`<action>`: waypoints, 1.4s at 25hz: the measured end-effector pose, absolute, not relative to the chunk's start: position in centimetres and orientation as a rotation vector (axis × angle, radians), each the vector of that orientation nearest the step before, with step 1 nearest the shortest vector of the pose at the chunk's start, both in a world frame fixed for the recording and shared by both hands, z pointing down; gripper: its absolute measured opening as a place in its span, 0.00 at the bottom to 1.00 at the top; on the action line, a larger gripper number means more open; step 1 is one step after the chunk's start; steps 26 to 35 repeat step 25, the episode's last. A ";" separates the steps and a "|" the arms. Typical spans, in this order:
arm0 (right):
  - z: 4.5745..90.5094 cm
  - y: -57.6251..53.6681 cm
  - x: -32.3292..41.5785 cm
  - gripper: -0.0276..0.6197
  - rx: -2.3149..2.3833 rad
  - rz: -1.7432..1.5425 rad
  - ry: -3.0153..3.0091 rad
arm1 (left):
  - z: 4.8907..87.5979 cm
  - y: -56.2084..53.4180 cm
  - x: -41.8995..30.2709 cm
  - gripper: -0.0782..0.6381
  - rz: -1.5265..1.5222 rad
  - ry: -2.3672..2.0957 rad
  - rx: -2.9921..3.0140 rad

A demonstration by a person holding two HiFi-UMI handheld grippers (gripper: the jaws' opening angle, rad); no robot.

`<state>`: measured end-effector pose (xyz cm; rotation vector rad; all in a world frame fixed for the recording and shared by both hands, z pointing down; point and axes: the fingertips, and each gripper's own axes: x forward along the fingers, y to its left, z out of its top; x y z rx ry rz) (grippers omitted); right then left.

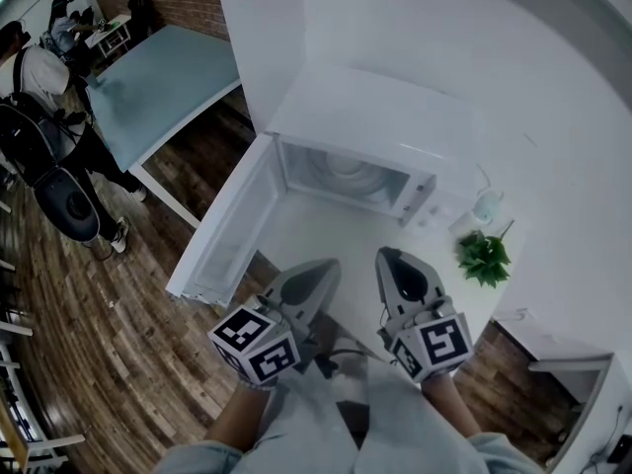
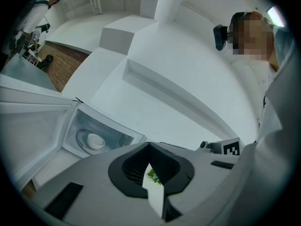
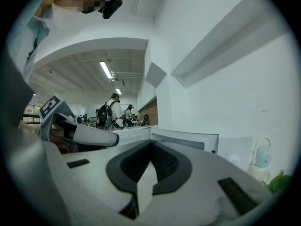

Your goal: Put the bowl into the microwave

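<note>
The white microwave (image 1: 375, 126) stands on a white counter with its door (image 1: 227, 230) swung wide to the left. A white bowl (image 2: 95, 140) sits on the glass turntable inside; in the head view it shows only faintly as a pale round shape (image 1: 346, 171). My left gripper (image 1: 321, 270) and right gripper (image 1: 388, 257) hang side by side in front of the open cavity, close to my body. Both are shut with nothing between the jaws, which meet tip to tip in the left gripper view (image 2: 149, 145) and the right gripper view (image 3: 151, 142).
A small green plant (image 1: 484, 257) and a pale bottle (image 1: 486, 205) stand on the counter right of the microwave. A blue-grey table (image 1: 158, 87) lies to the left over wooden floor, with people (image 1: 39, 87) beside it. White walls close in behind and to the right.
</note>
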<state>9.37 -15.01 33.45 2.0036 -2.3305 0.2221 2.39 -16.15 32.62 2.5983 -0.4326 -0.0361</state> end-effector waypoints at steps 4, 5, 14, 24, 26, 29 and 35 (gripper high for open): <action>33.4 -15.1 9.2 0.04 1.999 0.217 -2.333 | 32.7 -16.1 2.3 0.11 -0.037 -0.429 2.599; 33.4 -15.1 9.1 0.04 1.997 0.219 -2.333 | 32.8 -16.1 2.3 0.11 -0.038 -0.426 2.603; 33.7 -15.2 8.8 0.04 1.980 0.241 -2.332 | 32.9 -16.1 2.2 0.11 -0.038 -0.426 2.586; 33.9 -15.4 8.4 0.04 1.948 0.252 -2.356 | 33.2 -16.1 2.3 0.11 -0.032 -0.415 2.595; 33.9 -15.4 8.3 0.04 1.945 0.255 -2.356 | 33.2 -16.1 2.3 0.11 -0.031 -0.415 2.594; 33.9 -15.4 8.3 0.04 1.945 0.255 -2.356 | 33.2 -16.1 2.3 0.11 -0.031 -0.415 2.594; 33.9 -15.4 8.3 0.04 1.945 0.255 -2.356 | 33.2 -16.1 2.3 0.11 -0.031 -0.415 2.594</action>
